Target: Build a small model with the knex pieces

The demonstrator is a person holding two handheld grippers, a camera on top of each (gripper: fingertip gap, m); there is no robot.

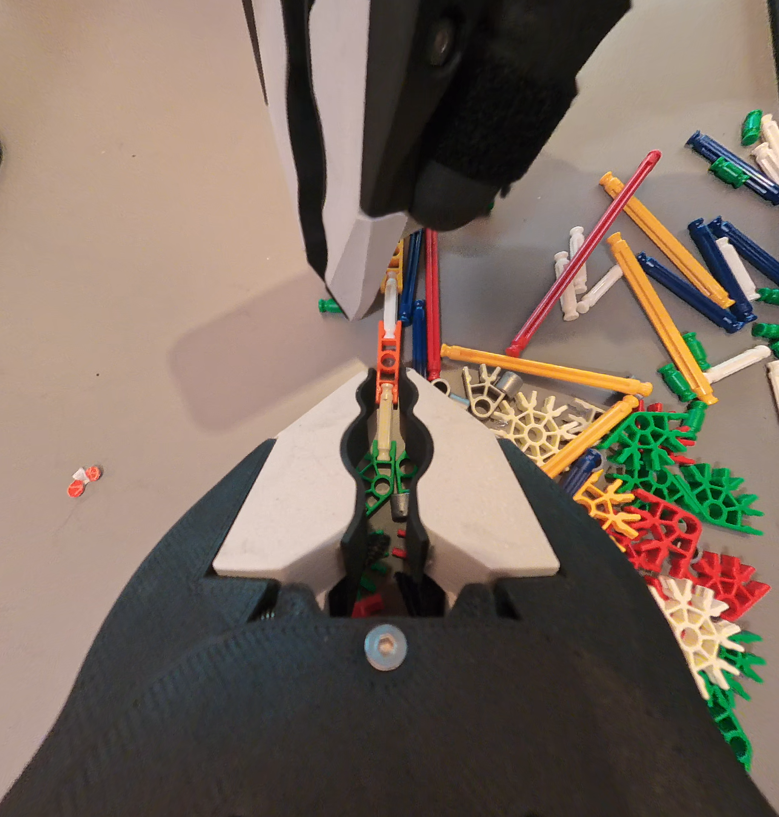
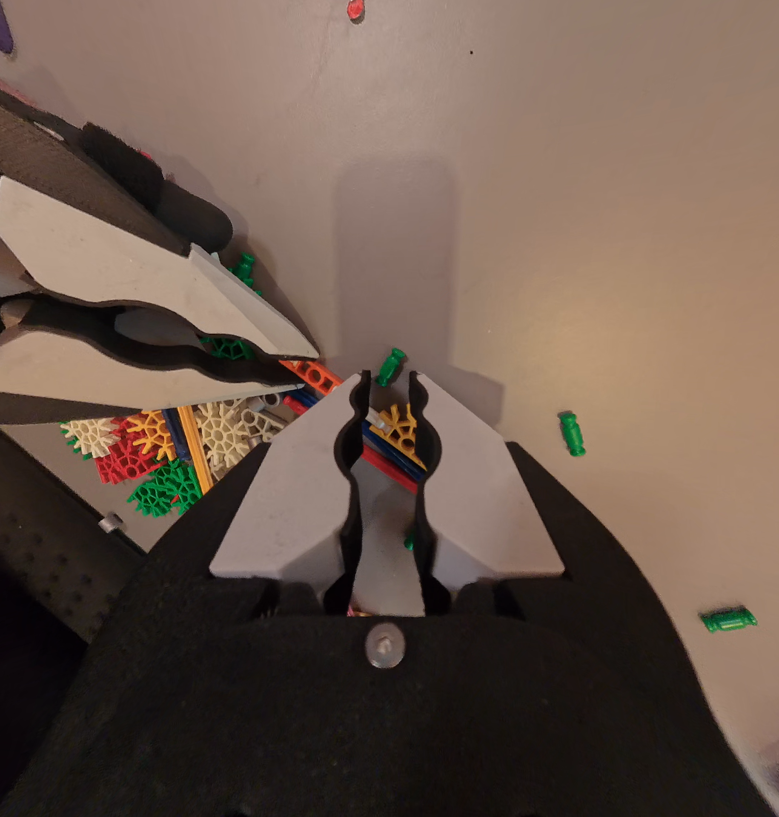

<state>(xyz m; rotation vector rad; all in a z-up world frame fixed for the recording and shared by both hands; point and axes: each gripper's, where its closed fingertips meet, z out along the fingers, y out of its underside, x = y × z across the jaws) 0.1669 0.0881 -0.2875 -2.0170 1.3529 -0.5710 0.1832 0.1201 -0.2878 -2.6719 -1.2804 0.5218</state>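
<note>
My left gripper (image 1: 388, 376) is shut on a chain of pieces. The chain is a green connector (image 1: 381, 475), a cream rod (image 1: 384, 424) and an orange connector (image 1: 387, 356) that sticks out past the tips. A white rod (image 1: 391, 305) runs on to a yellow connector (image 1: 397, 256). The right gripper (image 1: 352, 309) comes down from above, beside that rod. In the right wrist view, my right gripper (image 2: 390, 376) has its jaws a narrow gap apart. The yellow connector (image 2: 401, 426) shows in that gap, and I cannot tell whether it is pinched. A short green rod (image 2: 390, 367) lies at the tips.
A pile of green, red, yellow and white connectors (image 1: 657, 508) lies to the right on the grey table. Loose yellow, blue, red and white rods (image 1: 644, 274) lie beyond it. Short green rods (image 2: 572, 433) and small red pieces (image 1: 84, 479) are scattered about. Across from one pair of fingers to the other is roughly 4 cm.
</note>
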